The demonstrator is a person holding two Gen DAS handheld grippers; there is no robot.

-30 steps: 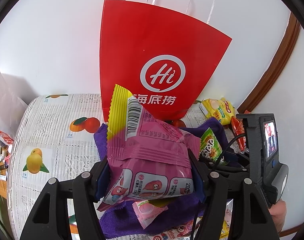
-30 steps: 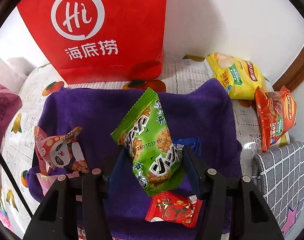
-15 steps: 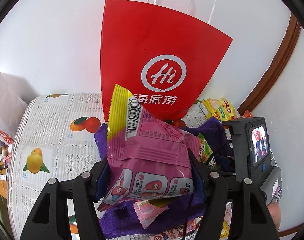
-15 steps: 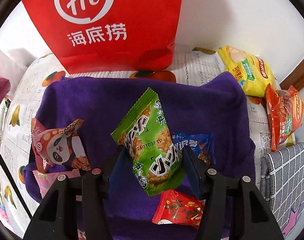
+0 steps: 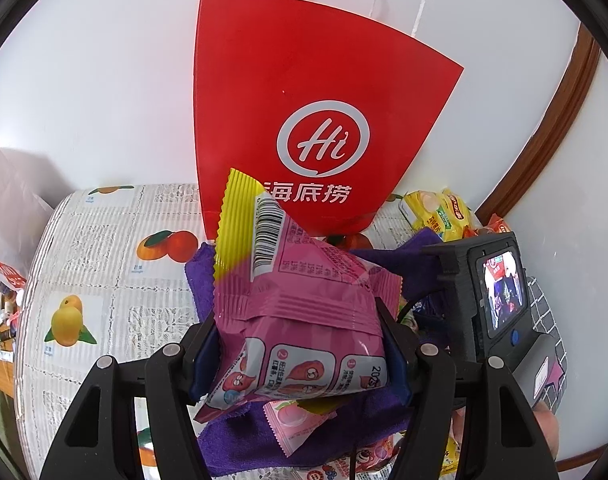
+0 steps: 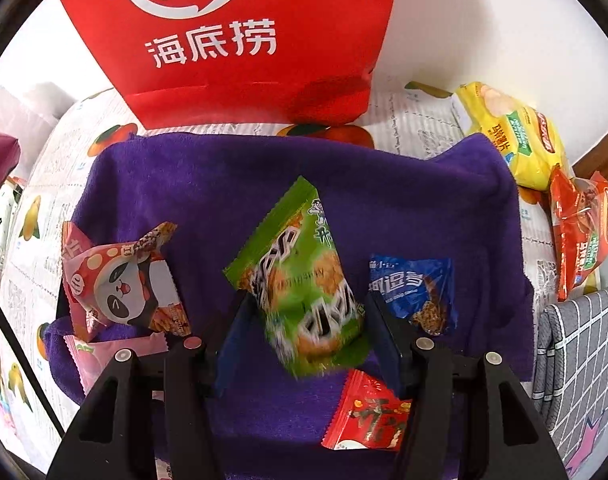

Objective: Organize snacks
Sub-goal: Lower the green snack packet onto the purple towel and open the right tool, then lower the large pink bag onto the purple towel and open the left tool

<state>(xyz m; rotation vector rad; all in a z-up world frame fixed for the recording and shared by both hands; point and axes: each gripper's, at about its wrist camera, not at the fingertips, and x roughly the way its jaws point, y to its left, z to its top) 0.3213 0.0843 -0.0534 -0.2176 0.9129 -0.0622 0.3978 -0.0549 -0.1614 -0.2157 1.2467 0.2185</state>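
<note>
Green packet (image 6: 304,280) blurs between the right gripper (image 6: 307,336)'s opening jaws above the purple towel (image 6: 232,200), long axis running 11 to 5 o'clock, gripper pointing steeply down. Left gripper (image 5: 300,352) clamps the pink bag (image 5: 296,320), yellow end at 11.

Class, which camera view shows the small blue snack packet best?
Right wrist view: the blue snack packet lies in plain sight on the purple towel. In the left wrist view the right gripper's body hides it.

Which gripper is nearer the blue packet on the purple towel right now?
Right. The right gripper, opening around a green packet, has the blue packet just beside its finger. The left gripper holds a pink bag farther off.
</note>
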